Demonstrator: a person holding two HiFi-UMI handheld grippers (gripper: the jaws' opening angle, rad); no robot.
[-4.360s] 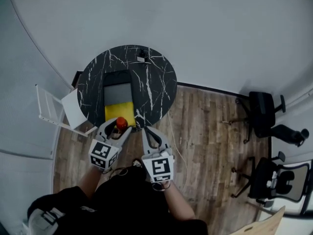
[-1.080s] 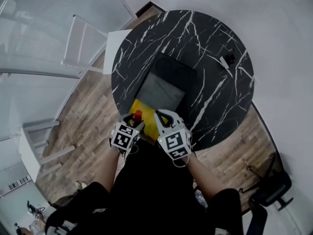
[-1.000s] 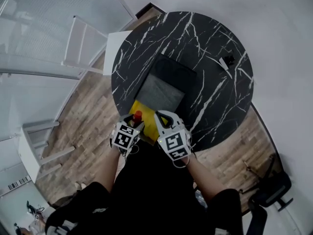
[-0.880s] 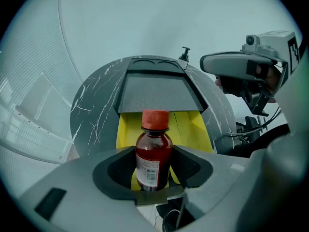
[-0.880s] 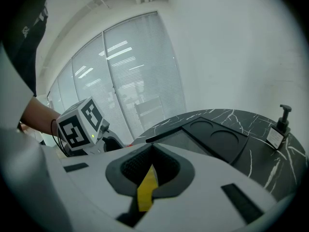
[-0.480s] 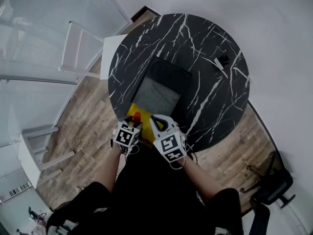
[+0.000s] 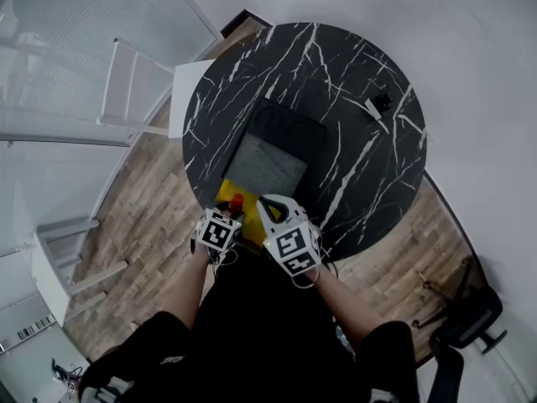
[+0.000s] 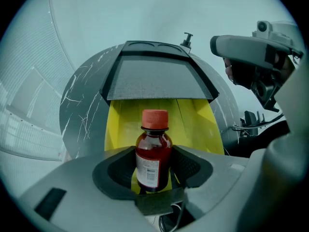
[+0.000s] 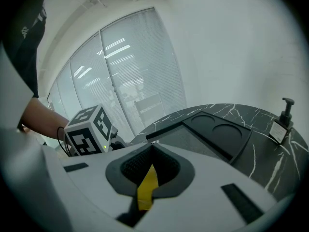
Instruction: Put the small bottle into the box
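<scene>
Bottle: small brown bottle (image 8: 153,151) with a red cap (image 8: 155,118) and a white label facing my left claw's camera; it stands upright.
Bottle position: between the jaws of my left claw, over the near yellow section of the box. I cannot tell whether its base touches the yellow surface.
Left claw: my left claw (image 7: 232,214) is clamped on the bottle, with one jaw against each side of the body and the cap clear above the jaws.
Right claw: my right claw (image 7: 270,207) has its jaws drawn together and holds nothing. Only a sliver of yellow shows through the slit between them in the right gripper view.
Claw spacing: both claws sit side by side at the near end of the box. My left claw's marker cube (image 9: 89,129) is just beside my right claw.
Box: the box (image 7: 288,127) lies flat on the table. Its yellow section (image 8: 193,122) is nearest me, a gray panel (image 8: 157,81) lies past it, and a black section with two round recesses (image 9: 219,128) is farthest.
Table: round black table (image 7: 352,166) with white veining.
Other item: a pump dispenser (image 9: 286,111) stands near the table's far right edge, well apart from the box.
Surroundings: wooden floor (image 7: 151,208); a white chair (image 7: 126,86) just beside the table on my left; a black office chair (image 7: 470,313) on my right, well apart from the table.
</scene>
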